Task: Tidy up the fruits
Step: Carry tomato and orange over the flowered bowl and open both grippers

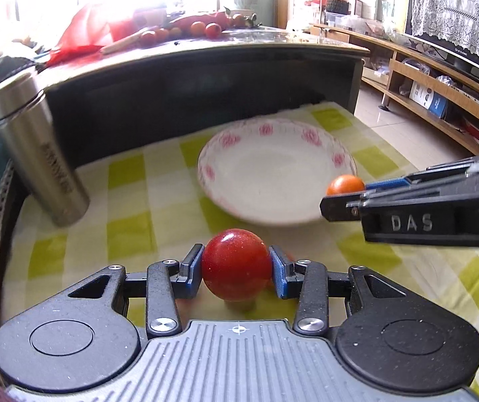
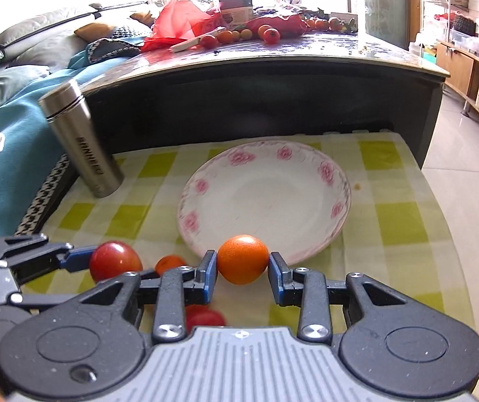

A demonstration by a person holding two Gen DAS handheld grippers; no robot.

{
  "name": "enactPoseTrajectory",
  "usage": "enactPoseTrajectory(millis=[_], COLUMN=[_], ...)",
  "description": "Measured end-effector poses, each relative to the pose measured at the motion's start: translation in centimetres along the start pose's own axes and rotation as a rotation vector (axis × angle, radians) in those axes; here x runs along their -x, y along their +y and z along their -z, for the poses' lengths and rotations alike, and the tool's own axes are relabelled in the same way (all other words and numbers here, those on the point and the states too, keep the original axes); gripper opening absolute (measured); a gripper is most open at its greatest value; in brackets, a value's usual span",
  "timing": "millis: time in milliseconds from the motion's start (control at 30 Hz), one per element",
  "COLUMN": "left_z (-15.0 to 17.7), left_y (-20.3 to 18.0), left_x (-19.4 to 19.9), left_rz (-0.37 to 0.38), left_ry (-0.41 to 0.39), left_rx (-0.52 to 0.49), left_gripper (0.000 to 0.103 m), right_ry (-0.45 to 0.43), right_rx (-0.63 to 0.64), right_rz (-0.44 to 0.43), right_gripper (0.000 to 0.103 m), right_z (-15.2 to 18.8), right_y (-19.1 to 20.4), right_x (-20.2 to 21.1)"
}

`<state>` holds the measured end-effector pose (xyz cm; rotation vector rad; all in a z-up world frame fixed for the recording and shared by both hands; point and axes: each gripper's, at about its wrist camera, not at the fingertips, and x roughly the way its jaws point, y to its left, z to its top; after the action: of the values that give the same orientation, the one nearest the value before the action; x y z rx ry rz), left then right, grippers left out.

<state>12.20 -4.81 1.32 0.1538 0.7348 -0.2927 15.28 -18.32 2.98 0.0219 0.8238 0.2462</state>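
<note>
Yellow-green and white checked cloth (image 2: 393, 214) covers the low work surface, which sits in front of a dark table (image 2: 273, 97) strewn with more small tomatoes and red wrapping. A teal-draped sofa (image 2: 8, 127) lies to the left, wooden shelving (image 1: 440, 93) to the right, over a pale tiled floor.

One white plate (image 2: 266, 201) with pink roses stands on the cloth, bare. One steel flask (image 2: 81, 140) stands left of it. Four tomatoes show on or over the cloth: two gripped, two loose.

The left gripper (image 1: 236, 268) is clamped on a red tomato (image 1: 236, 264), just short of the plate's near rim. The right gripper (image 2: 242, 269) grasps an orange tomato (image 2: 242, 259), both pads touching it, at the plate's near edge. A small orange tomato (image 2: 169, 264) lies between the two grippers; another red one (image 2: 204, 318) lies beneath the right gripper, partly hidden.
</note>
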Motion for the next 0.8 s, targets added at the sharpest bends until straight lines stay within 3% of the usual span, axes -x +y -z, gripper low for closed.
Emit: enactPoseTrajectory(millis=[433, 800], left_z=[-2.5, -3.2], left_y=[-0.3, -0.6], left_x=[-5.0, -6.1], left_rz=[0.005, 0.004], left_ry=[0.006, -0.005], left_rx=[-0.055, -0.066], left_gripper=[0.049, 0.050], right_ry=[0.030, 0.037], right_rx=[-0.007, -0.046], right_rz=[0.015, 0.003], right_gripper=[0.038, 0.039], right_z=[-1.5, -2.0], right_y=[-2.1, -3.3], right_x=[-4.2, -5.3])
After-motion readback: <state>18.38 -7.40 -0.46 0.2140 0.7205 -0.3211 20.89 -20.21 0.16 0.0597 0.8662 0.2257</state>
